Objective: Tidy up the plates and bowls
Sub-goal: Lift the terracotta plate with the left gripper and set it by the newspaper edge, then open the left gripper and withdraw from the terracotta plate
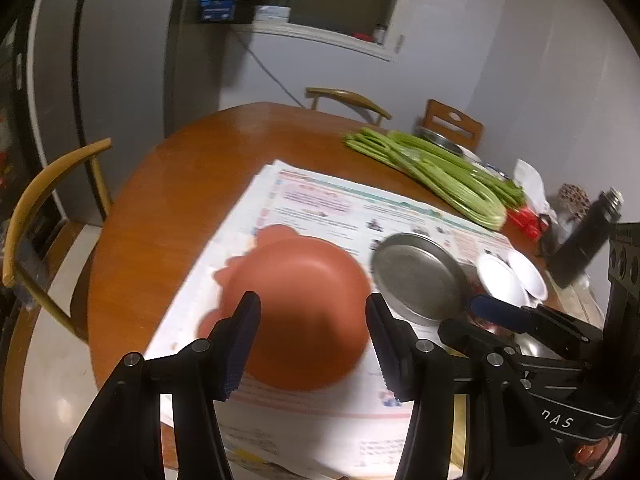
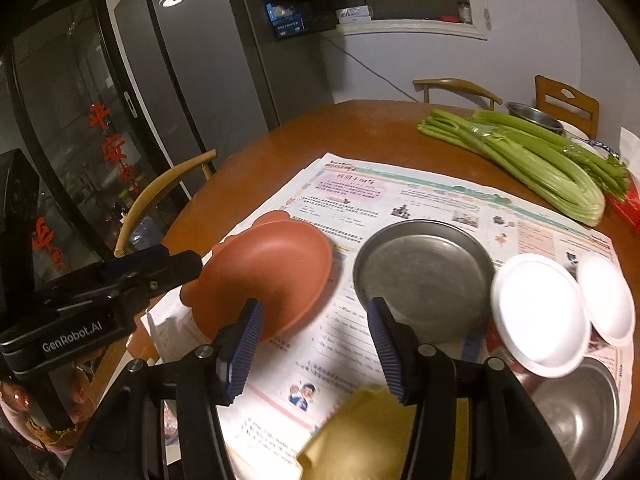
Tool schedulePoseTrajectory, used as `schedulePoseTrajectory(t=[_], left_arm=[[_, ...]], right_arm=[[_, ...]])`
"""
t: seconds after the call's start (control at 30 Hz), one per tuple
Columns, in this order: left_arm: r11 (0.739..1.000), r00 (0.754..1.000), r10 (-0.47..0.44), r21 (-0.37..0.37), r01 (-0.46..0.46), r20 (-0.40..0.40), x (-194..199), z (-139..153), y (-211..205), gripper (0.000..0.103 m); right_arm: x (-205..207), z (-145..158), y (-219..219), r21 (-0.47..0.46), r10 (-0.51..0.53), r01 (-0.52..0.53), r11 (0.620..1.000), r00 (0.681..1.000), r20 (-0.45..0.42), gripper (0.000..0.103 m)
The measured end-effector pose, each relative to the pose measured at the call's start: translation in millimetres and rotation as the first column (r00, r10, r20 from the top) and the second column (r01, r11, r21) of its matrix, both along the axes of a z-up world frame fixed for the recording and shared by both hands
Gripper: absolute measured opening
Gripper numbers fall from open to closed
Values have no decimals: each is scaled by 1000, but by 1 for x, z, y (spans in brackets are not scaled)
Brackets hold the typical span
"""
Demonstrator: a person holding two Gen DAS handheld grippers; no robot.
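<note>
A: Where does the left wrist view sit?
B: Close above the bench (image 1: pixel 168 184), tilted down, facing the far wall at twelve o'clock; the red bowl (image 1: pixel 296 312) lies just ahead.
A: And the right wrist view?
B: Beside it, at its three o'clock, angled likewise. Both share the red bowl, the newspaper (image 2: pixel 400 200) and the celery (image 2: pixel 520 152).
</note>
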State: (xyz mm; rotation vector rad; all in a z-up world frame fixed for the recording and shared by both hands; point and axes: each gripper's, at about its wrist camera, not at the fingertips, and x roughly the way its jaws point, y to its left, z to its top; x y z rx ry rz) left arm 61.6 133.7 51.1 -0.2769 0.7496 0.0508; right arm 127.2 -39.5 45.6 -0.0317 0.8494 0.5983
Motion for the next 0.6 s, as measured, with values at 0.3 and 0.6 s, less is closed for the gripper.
schedulePoseTrajectory(t=[0.3,0.6], left_arm=[[998,998,-66,20,66,14,-10,10,-36,57],[993,994,-113,43,113,9,-20,11,-64,57]], right_arm=[[-30,7,-38,23,-28,28,999,1000,13,54],[-61,4,-76,26,-66,66,997,998,7,54]])
